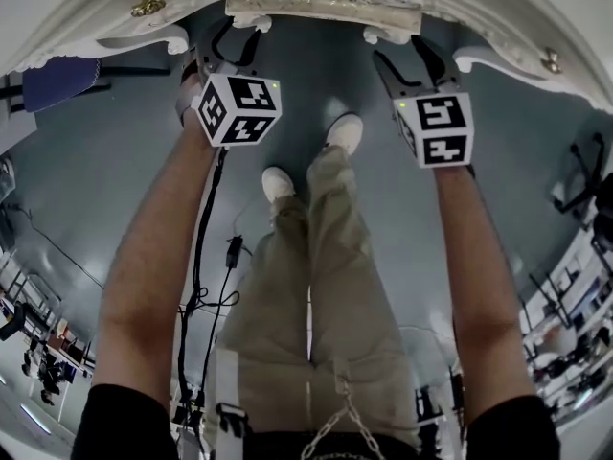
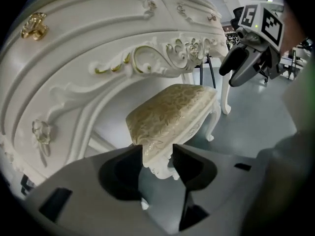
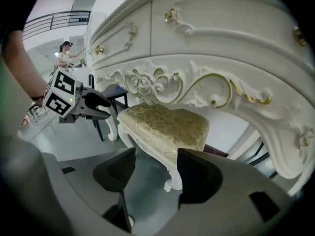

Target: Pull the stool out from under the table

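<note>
Left gripper (image 2: pixel 156 154): jaws about half apart, holding nothing. The near left corner of the stool (image 2: pixel 172 113) lines up in the gap, and whether a pad brushes it cannot be told. Right gripper (image 3: pixel 155 157): jaws slightly wider, also empty. The stool's near right corner shows beyond the gap, apart from both pads. The stool stands under the white table (image 2: pixel 88 53), its seat tucked beneath the carved front rail. In the head view only its near edge and two leg tops show, and the table hides the rest.
</note>
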`<state>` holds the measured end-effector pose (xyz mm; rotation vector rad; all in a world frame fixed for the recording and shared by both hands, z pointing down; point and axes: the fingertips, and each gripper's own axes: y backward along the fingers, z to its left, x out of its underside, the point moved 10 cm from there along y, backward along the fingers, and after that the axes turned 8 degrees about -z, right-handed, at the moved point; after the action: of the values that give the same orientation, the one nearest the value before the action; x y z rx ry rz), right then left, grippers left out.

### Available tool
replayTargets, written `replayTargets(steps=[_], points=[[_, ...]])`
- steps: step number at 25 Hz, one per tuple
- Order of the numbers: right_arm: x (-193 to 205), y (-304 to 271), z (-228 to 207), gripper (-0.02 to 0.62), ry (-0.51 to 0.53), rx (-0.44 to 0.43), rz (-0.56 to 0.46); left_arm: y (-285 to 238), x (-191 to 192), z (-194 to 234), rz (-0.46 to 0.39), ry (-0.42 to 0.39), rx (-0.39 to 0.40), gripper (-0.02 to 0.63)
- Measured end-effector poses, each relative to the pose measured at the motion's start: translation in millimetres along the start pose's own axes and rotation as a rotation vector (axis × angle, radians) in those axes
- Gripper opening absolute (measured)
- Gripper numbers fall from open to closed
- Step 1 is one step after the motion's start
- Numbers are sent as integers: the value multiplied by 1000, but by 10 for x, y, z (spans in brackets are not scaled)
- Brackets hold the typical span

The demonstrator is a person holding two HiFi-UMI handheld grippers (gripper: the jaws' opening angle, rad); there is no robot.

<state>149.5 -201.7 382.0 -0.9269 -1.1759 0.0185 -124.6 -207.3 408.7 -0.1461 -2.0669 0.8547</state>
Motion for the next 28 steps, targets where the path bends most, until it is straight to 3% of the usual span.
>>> replayTargets(steps=[5, 12, 18, 21, 25, 28], points=[[97, -255, -103, 259, 39, 18, 72, -255, 22, 24, 31, -77, 1, 192], [281, -536, -327, 268, 97, 72, 173, -576, 142, 143, 109, -87, -16, 216], [360, -728, -365, 268, 221, 78, 243, -727, 265, 133, 200, -121, 48, 239], [380, -733, -356, 268, 206, 106, 226, -779, 256, 123, 206, -97, 53, 239], [353, -690, -370, 229, 112, 138, 214, -775, 225, 134, 220, -37, 71, 239], [345, -672, -385, 221, 114, 138, 221, -689, 201, 129, 221, 24, 98, 238]])
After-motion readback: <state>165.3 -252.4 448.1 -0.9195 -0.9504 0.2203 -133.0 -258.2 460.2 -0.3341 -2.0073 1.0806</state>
